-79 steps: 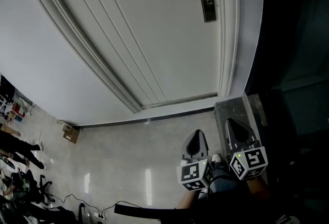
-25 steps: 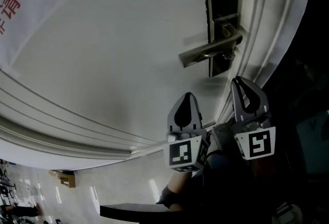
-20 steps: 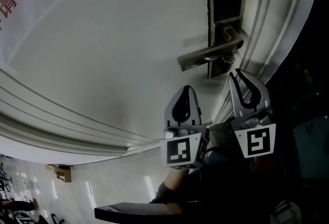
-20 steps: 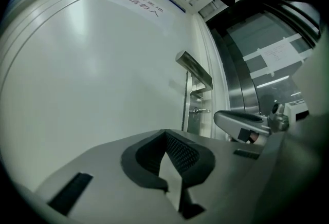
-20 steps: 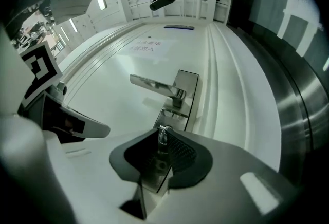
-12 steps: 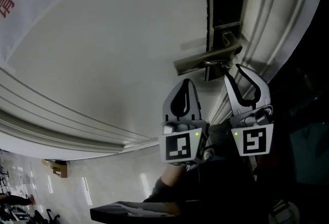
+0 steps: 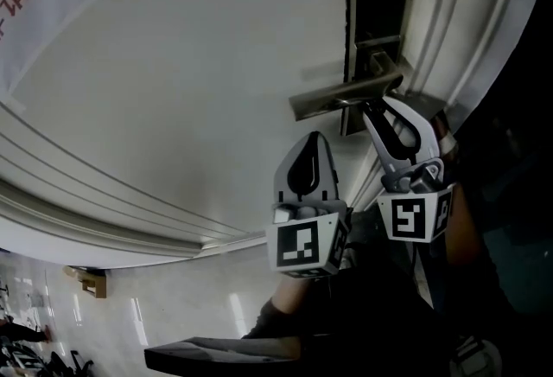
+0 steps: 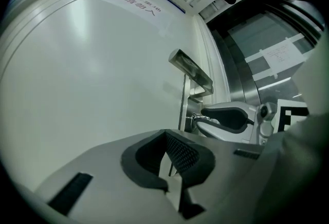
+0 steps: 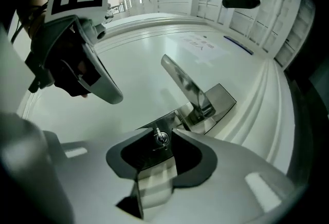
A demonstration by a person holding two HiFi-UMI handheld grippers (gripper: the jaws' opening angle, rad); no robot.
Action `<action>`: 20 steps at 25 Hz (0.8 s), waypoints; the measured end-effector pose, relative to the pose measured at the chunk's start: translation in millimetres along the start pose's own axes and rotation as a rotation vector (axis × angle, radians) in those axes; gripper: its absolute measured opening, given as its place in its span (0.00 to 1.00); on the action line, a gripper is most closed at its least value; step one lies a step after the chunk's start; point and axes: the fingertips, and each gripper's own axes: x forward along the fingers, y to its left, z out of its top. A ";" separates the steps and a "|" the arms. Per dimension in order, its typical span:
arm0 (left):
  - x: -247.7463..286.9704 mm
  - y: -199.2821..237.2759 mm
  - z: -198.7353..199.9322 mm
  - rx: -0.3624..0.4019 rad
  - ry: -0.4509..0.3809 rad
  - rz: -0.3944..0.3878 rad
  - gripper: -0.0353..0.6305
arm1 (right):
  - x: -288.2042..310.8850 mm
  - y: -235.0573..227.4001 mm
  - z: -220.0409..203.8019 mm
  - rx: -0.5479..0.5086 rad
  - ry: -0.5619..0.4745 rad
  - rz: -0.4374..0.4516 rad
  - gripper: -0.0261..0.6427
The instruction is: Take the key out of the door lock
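Right gripper view: we have raised the right gripper (image 9: 158,133) so its parted jaws flank the key (image 9: 161,139), ready for clamping; left gripper (image 8: 165,134) stays closed, empty.

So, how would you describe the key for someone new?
On the white door, find the dark metal lock plate with its lever handle. Below the lever sits the key, small and silvery, poking from the plate between the open jaws of the right gripper.
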 end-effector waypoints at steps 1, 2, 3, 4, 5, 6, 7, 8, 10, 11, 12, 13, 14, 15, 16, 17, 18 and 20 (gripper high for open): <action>1.3 -1.7 -1.0 -0.002 -0.001 -0.010 0.05 | 1.7 -0.6 -0.3 -0.021 0.006 0.005 0.16; 2.3 -2.8 -2.2 -0.008 0.000 -0.015 0.05 | 3.1 -1.2 0.3 -0.033 0.007 0.006 0.16; 2.9 -3.4 -3.3 -0.013 0.003 -0.018 0.05 | 4.3 -1.5 0.8 -0.042 0.008 0.004 0.16; 3.3 -3.6 -4.3 -0.017 0.006 -0.018 0.05 | 5.2 -1.5 0.8 -0.058 0.012 0.001 0.16; 3.8 -3.6 -5.1 -0.018 0.009 -0.018 0.05 | 5.9 -1.3 0.5 -0.076 0.017 -0.001 0.16; 4.5 -3.4 -5.8 -0.017 0.011 -0.018 0.05 | 6.6 -1.1 -0.1 -0.091 0.023 -0.002 0.16; 5.5 -3.1 -6.2 -0.017 0.012 -0.016 0.05 | 7.1 -1.2 -0.8 -0.100 0.028 -0.004 0.16; 6.5 -2.4 -6.5 -0.019 0.012 -0.013 0.05 | 7.5 -1.8 -1.3 -0.106 0.032 -0.009 0.15; 7.7 -0.4 -6.9 -0.027 0.011 -0.002 0.05 | 7.3 -3.1 -1.2 -0.126 0.036 -0.029 0.11; 8.1 -0.3 -7.1 -0.028 0.010 -0.002 0.05 | 7.1 -3.1 -1.1 -0.138 0.037 -0.036 0.10; 8.3 -1.0 -7.3 -0.025 0.010 -0.007 0.05 | 6.9 -2.8 -1.2 -0.147 0.038 -0.040 0.09; 8.7 -1.9 -7.7 -0.024 0.011 -0.011 0.05 | 6.7 -2.6 -1.5 -0.152 0.039 -0.043 0.08; 9.1 -2.0 -8.3 -0.026 0.015 -0.009 0.05 | 6.4 -2.7 -1.9 -0.154 0.040 -0.045 0.07; 9.5 -1.2 -8.8 -0.032 0.022 0.000 0.05 | 6.1 -2.9 -2.2 -0.157 0.041 -0.046 0.07; 10.0 -0.2 -8.9 -0.038 0.027 0.009 0.05 | 6.1 -3.1 -2.3 -0.161 0.042 -0.048 0.07; 10.5 -0.4 -8.7 -0.036 0.027 0.008 0.05 | 6.2 -3.2 -2.4 -0.166 0.043 -0.050 0.07; 11.0 -1.6 -8.5 -0.031 0.021 -0.002 0.05 | 6.3 -3.0 -2.5 -0.171 0.044 -0.050 0.07; 11.5 -3.6 -8.7 -0.025 0.012 -0.018 0.05 | 6.6 -2.5 -2.8 -0.179 0.045 -0.048 0.07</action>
